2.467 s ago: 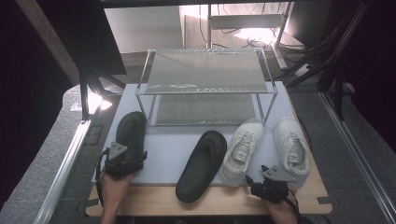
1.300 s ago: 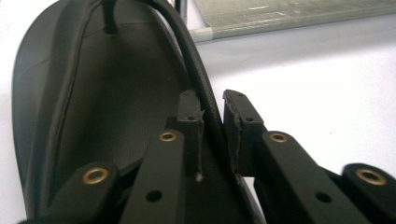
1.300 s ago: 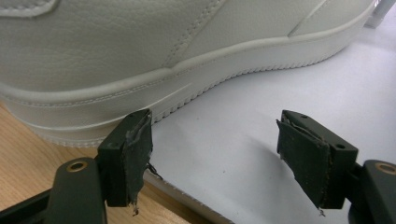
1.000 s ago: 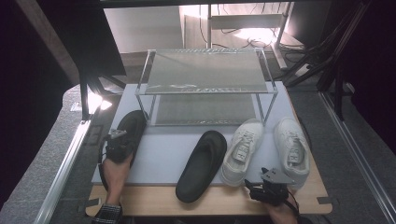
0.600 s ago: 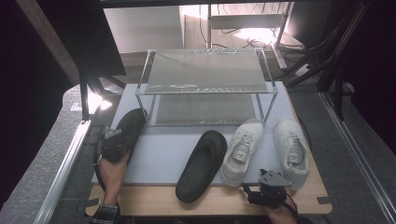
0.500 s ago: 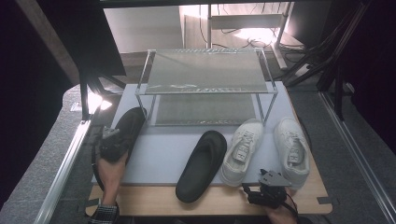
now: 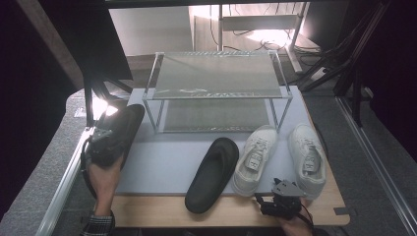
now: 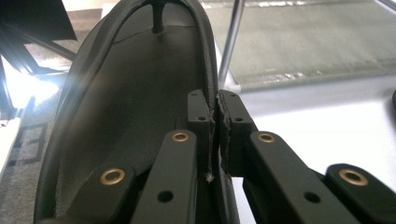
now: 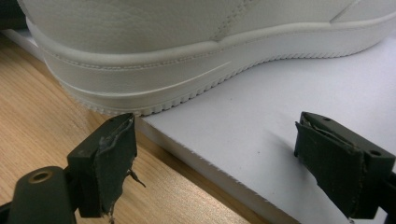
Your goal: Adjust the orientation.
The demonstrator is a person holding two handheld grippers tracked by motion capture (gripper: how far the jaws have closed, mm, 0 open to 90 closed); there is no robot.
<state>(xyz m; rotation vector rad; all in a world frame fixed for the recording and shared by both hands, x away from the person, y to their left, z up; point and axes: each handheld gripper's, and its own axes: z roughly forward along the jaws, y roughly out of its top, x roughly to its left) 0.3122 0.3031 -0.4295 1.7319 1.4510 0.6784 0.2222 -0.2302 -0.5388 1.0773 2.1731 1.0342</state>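
The left gripper [image 8: 215, 135] is pinching the side rim of a black slipper [image 8: 130, 107], its jaws pressed nearly together on the thin edge. In the left gripper view the slipper is stretching away ahead of the jaws, its toe post at the far end, and a rack [image 8: 233, 44] leg is standing just beyond the slipper on the jaws' right. In the high view the left gripper [image 7: 104, 142] is sitting on top of this slipper [image 7: 125, 123] at the near left edge of the white mat [image 7: 162, 162], with the person's left hand [image 7: 104, 179] behind it and the rack [image 7: 216, 73] ahead and to its right.

The right gripper [image 9: 215, 154] is standing wide open with nothing between its jaws. Ahead of it, a white sneaker [image 9: 196, 51] is lying with its heel toward the left jaw, close but not touching. The mat [image 9: 261, 135] edge is running under the gap, with the wooden table [image 9: 42, 135] beneath the left jaw. In the high view the right gripper [image 7: 282, 201] is waiting just behind the two sneakers [image 7: 307, 157], and a second black slipper [image 7: 212, 174] is lying off to its left.
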